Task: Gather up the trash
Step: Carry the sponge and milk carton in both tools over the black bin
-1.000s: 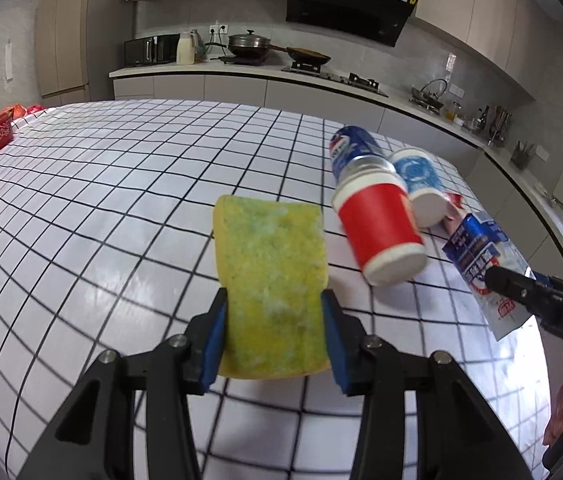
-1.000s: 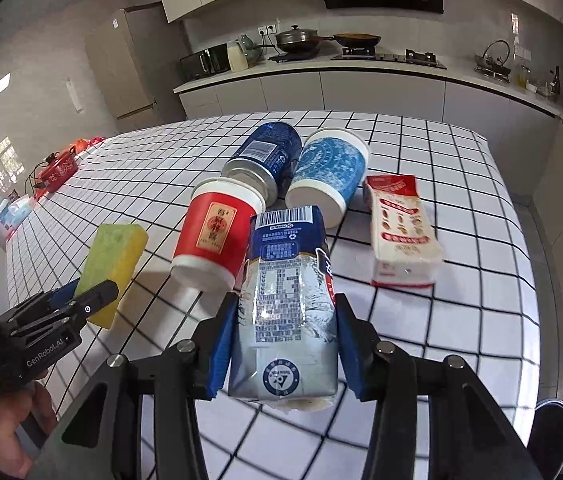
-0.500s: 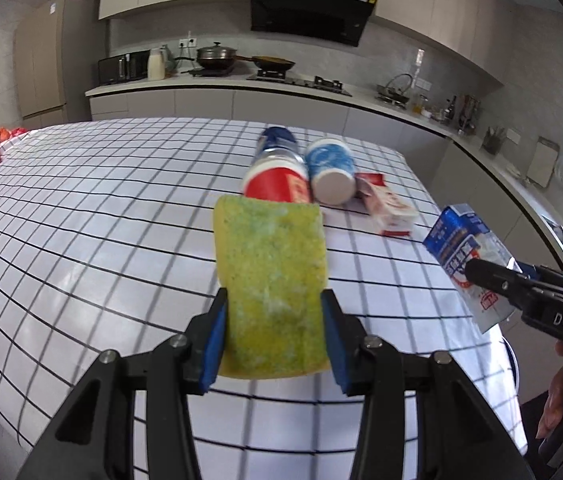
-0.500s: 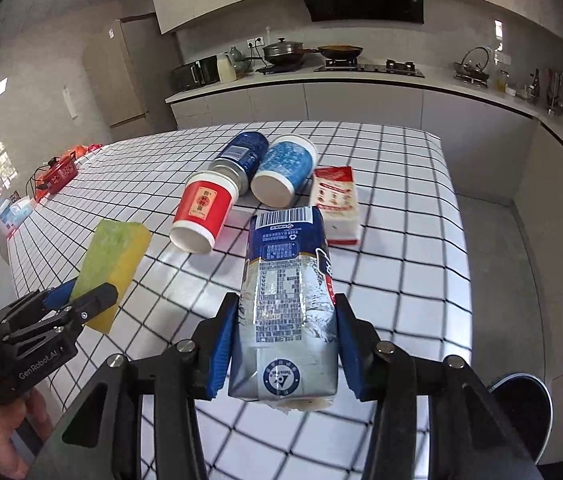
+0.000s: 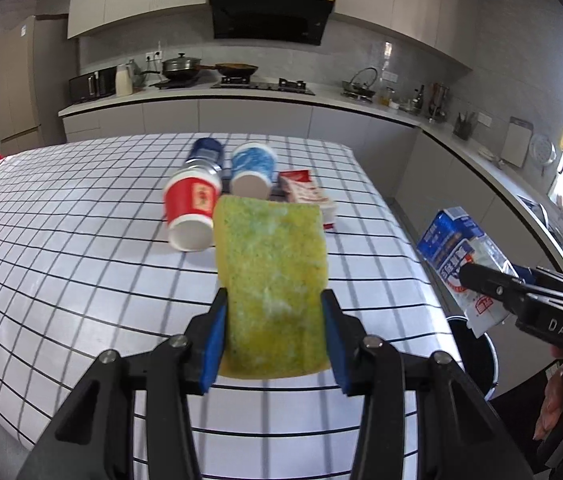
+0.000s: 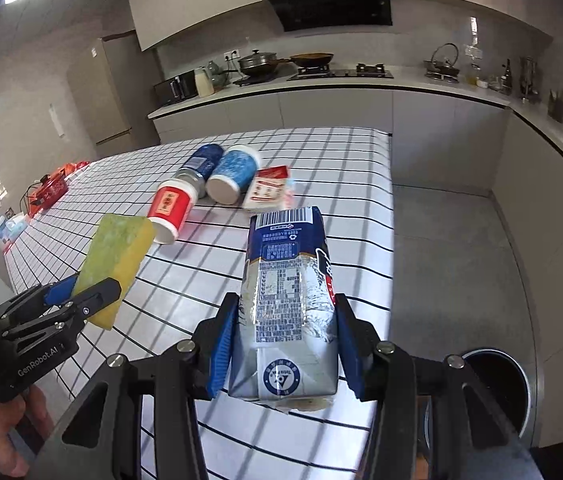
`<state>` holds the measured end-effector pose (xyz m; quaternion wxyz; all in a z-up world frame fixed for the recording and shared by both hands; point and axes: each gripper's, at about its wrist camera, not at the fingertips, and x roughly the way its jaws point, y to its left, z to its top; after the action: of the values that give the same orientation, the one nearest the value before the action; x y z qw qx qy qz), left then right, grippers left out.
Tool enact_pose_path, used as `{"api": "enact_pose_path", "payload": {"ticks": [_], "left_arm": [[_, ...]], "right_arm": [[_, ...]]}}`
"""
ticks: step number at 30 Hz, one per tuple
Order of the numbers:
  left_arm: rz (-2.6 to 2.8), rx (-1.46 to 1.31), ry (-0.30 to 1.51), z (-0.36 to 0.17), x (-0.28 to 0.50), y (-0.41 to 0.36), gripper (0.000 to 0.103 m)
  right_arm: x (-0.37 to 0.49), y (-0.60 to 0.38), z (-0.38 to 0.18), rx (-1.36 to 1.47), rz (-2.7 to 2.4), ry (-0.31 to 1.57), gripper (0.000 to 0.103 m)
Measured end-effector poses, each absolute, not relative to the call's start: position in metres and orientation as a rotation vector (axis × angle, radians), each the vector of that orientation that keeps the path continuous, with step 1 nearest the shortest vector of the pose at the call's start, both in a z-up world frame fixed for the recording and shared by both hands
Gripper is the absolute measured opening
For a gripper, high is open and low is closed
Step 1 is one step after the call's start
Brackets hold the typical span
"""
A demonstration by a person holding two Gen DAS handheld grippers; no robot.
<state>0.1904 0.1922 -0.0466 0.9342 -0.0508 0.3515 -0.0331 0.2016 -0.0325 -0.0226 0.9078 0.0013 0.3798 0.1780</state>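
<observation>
My left gripper [image 5: 273, 336] is shut on a yellow-green sponge [image 5: 273, 280] and holds it above the checked table [image 5: 81, 272]; the sponge also shows in the right wrist view [image 6: 117, 256]. My right gripper [image 6: 285, 344] is shut on a blue and white milk carton [image 6: 287, 300], held past the table's right edge; the carton also shows in the left wrist view [image 5: 461, 264]. On the table lie a red paper cup [image 5: 189, 208], a blue can [image 5: 207, 152], a blue paper cup [image 5: 251, 168] and a red and white packet [image 5: 307, 196].
A round dark bin [image 6: 497, 384] stands on the floor by the table's right front corner, below the carton. A kitchen counter [image 6: 361, 84] with a stove and pots runs along the back and right walls. Red items [image 6: 47, 190] sit at the table's far left.
Both grippers have pulled back and up from the table with their loads. The cups, can and packet look farther away. The floor bin has come into view.
</observation>
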Motion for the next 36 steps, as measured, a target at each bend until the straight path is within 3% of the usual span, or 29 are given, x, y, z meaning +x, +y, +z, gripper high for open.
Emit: {"api": "enact_pose_path", "payload": {"ticks": [19,36], "left_arm": [[-0.263,-0.024,0.715,-0.034,0.175,0.046,0.045],[-0.408,0.018,0.817,-0.08,0.17,-0.089,0.045]], "right_arm": [[0.16,-0.197,-0.008,0.048,0.211,0.769,0.048],[0.132,-0.338,-0.057,0.057,0.153,0.855,0.048]]}}
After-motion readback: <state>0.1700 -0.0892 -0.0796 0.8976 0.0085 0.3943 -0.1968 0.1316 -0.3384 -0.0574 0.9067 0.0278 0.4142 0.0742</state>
